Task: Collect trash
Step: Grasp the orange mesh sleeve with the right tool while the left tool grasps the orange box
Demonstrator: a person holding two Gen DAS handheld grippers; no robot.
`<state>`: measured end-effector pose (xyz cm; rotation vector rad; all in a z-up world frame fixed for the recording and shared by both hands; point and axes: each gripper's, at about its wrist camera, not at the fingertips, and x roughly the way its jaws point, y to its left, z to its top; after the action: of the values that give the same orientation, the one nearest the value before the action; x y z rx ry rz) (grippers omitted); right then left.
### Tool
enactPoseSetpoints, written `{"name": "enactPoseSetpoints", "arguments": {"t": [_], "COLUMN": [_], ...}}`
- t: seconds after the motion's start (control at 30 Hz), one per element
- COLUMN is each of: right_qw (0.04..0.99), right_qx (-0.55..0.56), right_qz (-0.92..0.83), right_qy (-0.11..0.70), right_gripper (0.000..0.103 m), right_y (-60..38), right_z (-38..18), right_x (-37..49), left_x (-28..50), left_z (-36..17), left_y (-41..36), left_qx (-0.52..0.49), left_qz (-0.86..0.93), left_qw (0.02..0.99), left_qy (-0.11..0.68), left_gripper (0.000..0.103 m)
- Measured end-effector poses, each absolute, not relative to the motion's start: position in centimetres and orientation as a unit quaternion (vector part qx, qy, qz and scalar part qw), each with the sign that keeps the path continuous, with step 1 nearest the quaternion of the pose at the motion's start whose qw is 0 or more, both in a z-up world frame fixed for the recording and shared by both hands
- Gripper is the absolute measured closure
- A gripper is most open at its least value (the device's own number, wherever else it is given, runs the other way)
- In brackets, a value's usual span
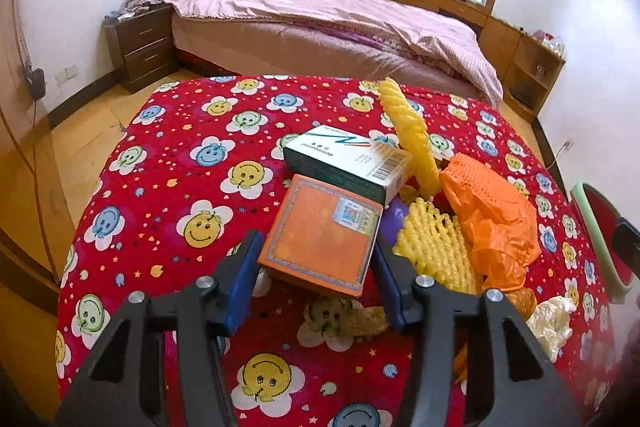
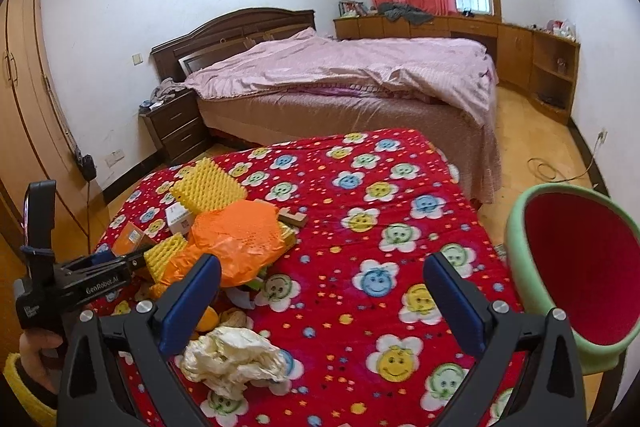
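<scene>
A pile of trash lies on the red flowered blanket [image 1: 168, 163]. In the left wrist view my left gripper [image 1: 316, 259] stands with its blue pads on both sides of an orange box [image 1: 320, 235]; I cannot tell whether they press it. Behind the box are a white and green carton [image 1: 344, 159], yellow foam netting [image 1: 412, 139] and an orange plastic bag [image 1: 492, 215]. In the right wrist view my right gripper [image 2: 320, 291] is open and empty above the blanket [image 2: 392, 227], right of the orange bag [image 2: 236, 239], with crumpled white paper [image 2: 232, 355] by its left finger. The left gripper also shows there [image 2: 116, 263].
A green bin with a red inside [image 2: 580, 267] stands at the blanket's right edge; it also shows in the left wrist view [image 1: 600, 239]. A bed with a pink cover [image 2: 352, 75] lies behind, with a dark nightstand [image 2: 176, 123] and wooden cabinets [image 2: 520, 43].
</scene>
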<state>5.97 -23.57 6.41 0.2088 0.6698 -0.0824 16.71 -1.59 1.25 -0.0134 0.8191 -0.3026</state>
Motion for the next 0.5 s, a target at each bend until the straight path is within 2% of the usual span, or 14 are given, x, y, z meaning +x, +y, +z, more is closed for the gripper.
{"name": "enactPoseSetpoints", "arguments": {"t": [0.27, 0.5], "right_qw": [0.934, 0.915], "right_qx": [0.102, 0.109], "right_qz": [-0.036, -0.006], "right_qy": [0.34, 0.389], "right_gripper": [0.0, 0.0], "right_y": [-21.6, -19.6], "right_z": [5.7, 4.5], "right_x": [9.1, 12.3], "left_x": [15.7, 14.9], "left_z": [1.2, 1.7], "left_y": [-0.1, 1.3], "left_qx": [-0.023, -0.031], "left_qz": [-0.107, -0.079], "left_qw": [0.909, 0.915], "left_qy": [0.403, 0.393], "left_gripper": [0.049, 0.049]}}
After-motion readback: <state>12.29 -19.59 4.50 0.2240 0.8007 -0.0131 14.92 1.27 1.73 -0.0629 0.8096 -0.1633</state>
